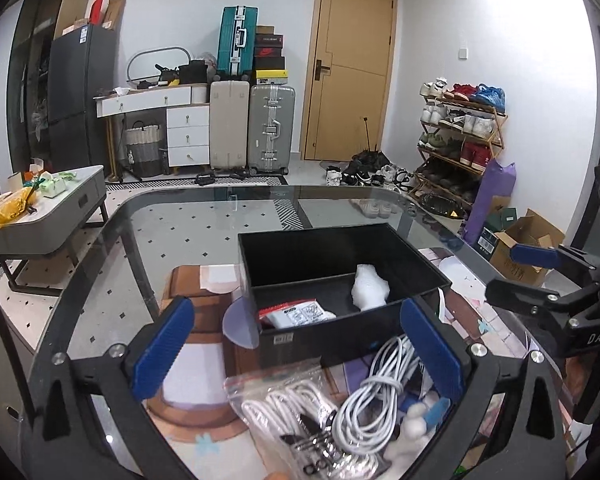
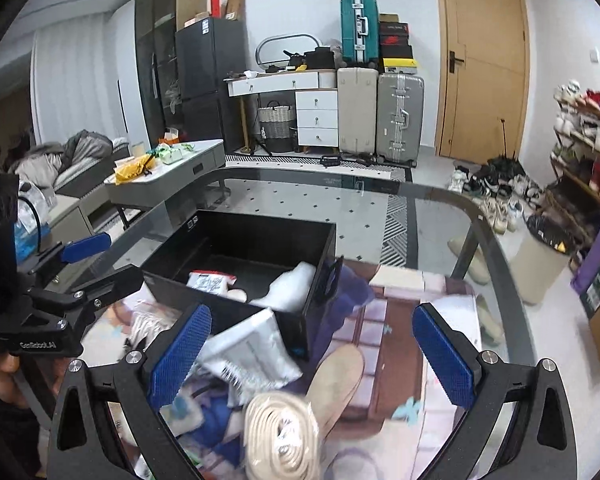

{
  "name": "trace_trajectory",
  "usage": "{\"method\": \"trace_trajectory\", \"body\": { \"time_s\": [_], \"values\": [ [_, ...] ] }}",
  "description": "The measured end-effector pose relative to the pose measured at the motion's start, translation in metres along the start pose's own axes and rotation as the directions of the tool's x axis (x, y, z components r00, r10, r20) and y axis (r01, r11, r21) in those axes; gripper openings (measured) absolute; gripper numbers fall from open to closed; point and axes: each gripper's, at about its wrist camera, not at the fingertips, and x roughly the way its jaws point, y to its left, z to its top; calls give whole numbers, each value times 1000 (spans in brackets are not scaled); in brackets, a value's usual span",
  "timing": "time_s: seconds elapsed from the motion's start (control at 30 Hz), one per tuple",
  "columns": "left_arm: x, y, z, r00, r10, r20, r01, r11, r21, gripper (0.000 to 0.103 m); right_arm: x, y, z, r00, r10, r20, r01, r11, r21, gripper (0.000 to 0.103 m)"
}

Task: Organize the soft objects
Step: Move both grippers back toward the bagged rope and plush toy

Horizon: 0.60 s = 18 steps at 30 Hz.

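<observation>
A bagged white cable (image 1: 284,408) lies nearest me on the tabletop (image 1: 180,232); my left hand-held gripper (image 1: 300,344) and right hand-held gripper (image 2: 320,348) both stand spread, empty, before the black box (image 1: 340,280) holding a white packet (image 1: 300,314)

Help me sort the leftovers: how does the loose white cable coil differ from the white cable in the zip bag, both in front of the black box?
The loose white cable coil lies bare, while the bagged cable is sealed in a clear zip bag with a red strip. The loose coil is cinched by a wrap of its own cable; the bagged one lies in flatter loops. The loose coil sits nearer the right blue pad. Both are white, still outside the black box.
</observation>
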Motion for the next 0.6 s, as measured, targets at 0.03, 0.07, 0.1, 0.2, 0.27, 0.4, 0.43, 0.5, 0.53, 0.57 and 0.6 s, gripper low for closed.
{"method": "trace_trajectory", "body": {
  "time_s": [0.03, 0.07, 0.1, 0.2, 0.27, 0.4, 0.43, 0.5, 0.53, 0.57, 0.6],
  "values": [
    [-2, 0, -1, 1000, 4, 0, -4, 1000, 0, 103, -3, 1, -3, 1000, 5, -1, -5, 1000, 5, 102],
    [-4, 0, -2, 1000, 5, -1, -5, 1000, -1, 103, -6, 2, -6, 1000, 8, 0, -8, 1000, 6, 102],
    [-7, 0, -4, 1000, 8, 2, -8, 1000, -2, 103, -8, 3, -10, 1000, 9, 0, -9, 1000, 7, 102],
    [-16, 2, -10, 1000, 9, 19, -8, 1000, -4, 103, -13, 6, -18, 1000, 26, -2, -26, 1000, 0, 102],
    [-21, 2, -13, 999, 13, 30, -13, 1000, -6, 103, -14, 9, -25, 1000, 27, -4, -27, 1000, -6, 102],
    [-30, 4, -20, 999, 29, 34, -29, 1000, -1, 103, -19, 10, -31, 999, 39, 15, -39, 999, -15, 102],
    [-31, 5, -22, 999, 27, 27, -26, 1000, -3, 103, -21, 8, -32, 999, 40, 29, -40, 999, -11, 102],
    [-33, 9, -26, 999, 24, 23, -24, 1000, -17, 103, -23, 6, -33, 998, 53, 22, -52, 998, -16, 102],
    [-33, 10, -28, 999, 22, 23, -22, 999, -23, 103, -23, 6, -33, 999, 49, 22, -49, 999, -21, 102],
    [-33, 11, -31, 1000, 22, 21, -21, 999, -31, 103, -22, 5, -33, 999, 43, 21, -43, 999, -24, 102],
    [-33, 12, -33, 1000, 20, 19, -19, 999, -41, 103, -22, 5, -34, 999, 40, 13, -40, 999, -26, 102]
  ]
}}
